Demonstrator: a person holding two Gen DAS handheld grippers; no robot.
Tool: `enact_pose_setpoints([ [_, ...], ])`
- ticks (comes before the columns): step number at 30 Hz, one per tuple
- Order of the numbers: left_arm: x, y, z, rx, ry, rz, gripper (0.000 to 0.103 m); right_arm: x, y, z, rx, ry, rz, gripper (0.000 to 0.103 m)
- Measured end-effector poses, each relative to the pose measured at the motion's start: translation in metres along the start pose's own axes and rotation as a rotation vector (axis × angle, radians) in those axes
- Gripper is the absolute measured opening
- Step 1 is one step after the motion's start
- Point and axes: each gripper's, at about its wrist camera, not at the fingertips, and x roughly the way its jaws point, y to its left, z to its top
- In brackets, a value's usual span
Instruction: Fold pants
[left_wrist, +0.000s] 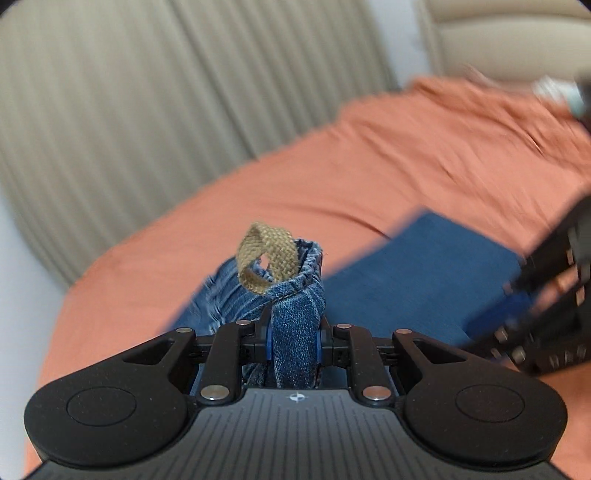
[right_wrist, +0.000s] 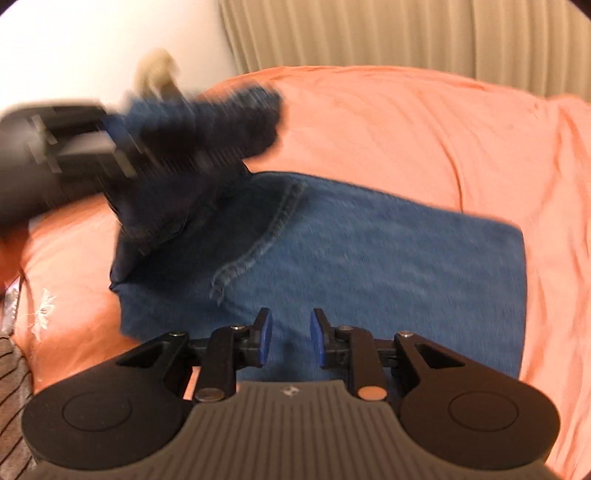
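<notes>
**A:** Right wrist view first, biggest stuff down. An orange bedsheet (right_wrist: 388, 122) fills most of it, with ribbed beige curtains (right_wrist: 406, 33) and a white wall (right_wrist: 92, 40) behind. The jeans (right_wrist: 369, 251) lie flat on the sheet in a wide blue block, just ahead of the right tongs (right_wrist: 291, 341). One end of the jeans is lifted off the sheet at upper left, dark and smeared with blur, and it's caught in the left tongs (right_wrist: 122, 155).

**B:** And the right tongs, got anything?

**A:** Nope. The blue pads (right_wrist: 266, 341) stand apart with a clear gap, and only the flat denim shows behind them. Nothing is pinched.

**B:** Left wrist view?

**A:** Same orange sheet (left_wrist: 258, 192), same curtains (left_wrist: 129, 92). The flat part of the jeans (left_wrist: 424, 273) sits off to the right. The left tongs (left_wrist: 293, 343) are clamped on a bunched-up fold of denim that pokes up past the fingertips. The other tongs (left_wrist: 546, 302) are a dark blur at the right edge.

**B:** What's the tan thing?

**A:** A little woven loop (left_wrist: 267, 256), sticking up from the top of the gripped denim. It's the sharpest thing in that view.
</notes>
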Motion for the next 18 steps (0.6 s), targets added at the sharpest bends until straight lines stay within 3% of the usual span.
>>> enact_pose_setpoints([
  [5, 0.023, -0.037, -0.022, 0.023, 0.136, -0.131, 0.026, -0.012, -0.011, -0.027, 0.054, 0.024, 0.0, 0.019],
  [6, 0.025, -0.039, -0.02, 0.03, 0.133, -0.144, 0.032, -0.013, -0.012, -0.032, 0.057, 0.029, -0.001, 0.019],
  [7, 0.023, -0.038, -0.02, 0.023, 0.13, -0.18, 0.046, -0.015, -0.012, -0.035, 0.059, 0.032, -0.004, 0.019],
  [10, 0.023, -0.016, -0.011, -0.068, 0.154, -0.347, 0.069, -0.019, -0.014, -0.04, 0.073, 0.034, 0.006, 0.019],
  [14, 0.014, 0.025, -0.004, -0.199, 0.175, -0.437, 0.069, -0.025, -0.013, -0.029, 0.104, 0.014, 0.032, 0.019],
  [18, 0.012, 0.077, -0.005, -0.305, 0.171, -0.411, 0.069, -0.026, -0.01, -0.008, 0.158, -0.027, 0.075, 0.02],
])
